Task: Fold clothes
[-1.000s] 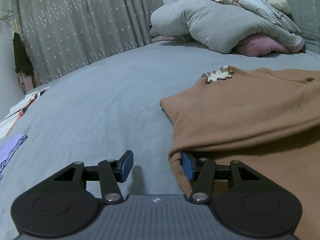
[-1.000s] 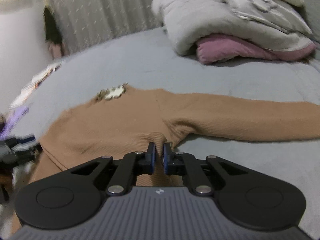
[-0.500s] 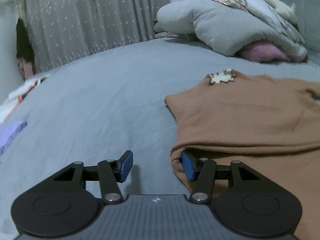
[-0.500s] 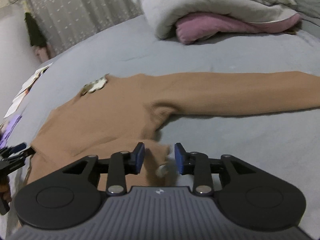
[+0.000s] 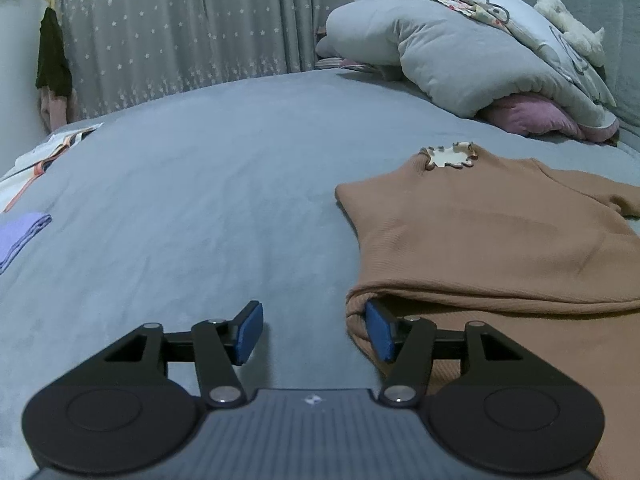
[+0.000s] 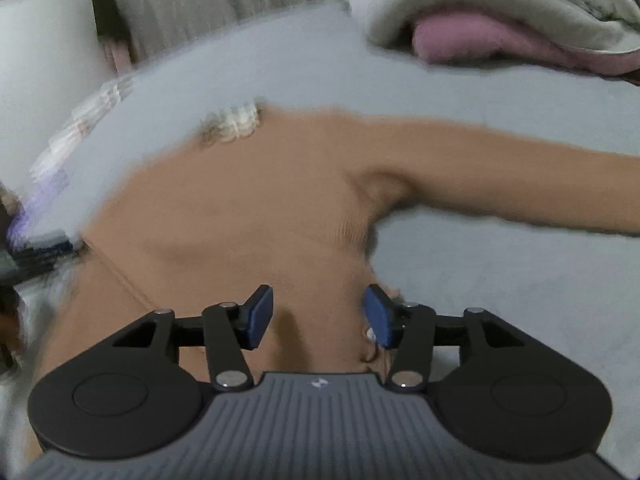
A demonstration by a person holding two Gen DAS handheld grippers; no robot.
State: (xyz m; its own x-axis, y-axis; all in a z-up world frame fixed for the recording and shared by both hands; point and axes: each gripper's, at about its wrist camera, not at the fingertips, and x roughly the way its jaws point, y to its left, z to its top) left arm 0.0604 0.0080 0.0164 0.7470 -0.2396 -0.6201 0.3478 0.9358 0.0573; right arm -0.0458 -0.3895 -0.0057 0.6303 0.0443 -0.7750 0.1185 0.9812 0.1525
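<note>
Your brown ribbed sweater (image 5: 492, 240) lies flat on the grey bed (image 5: 208, 208) — lower part folded up over the body, fold edge nearest you. Cream frilled collar (image 5: 450, 155) points toward the far end. One long sleeve (image 6: 500, 176) stretches straight out sideways, unfolded. A small pale tag shows at the near hem — blurred.

Right tool (image 6: 317, 317) jaws just opening above brown sweater (image 6: 240, 208).
</note>
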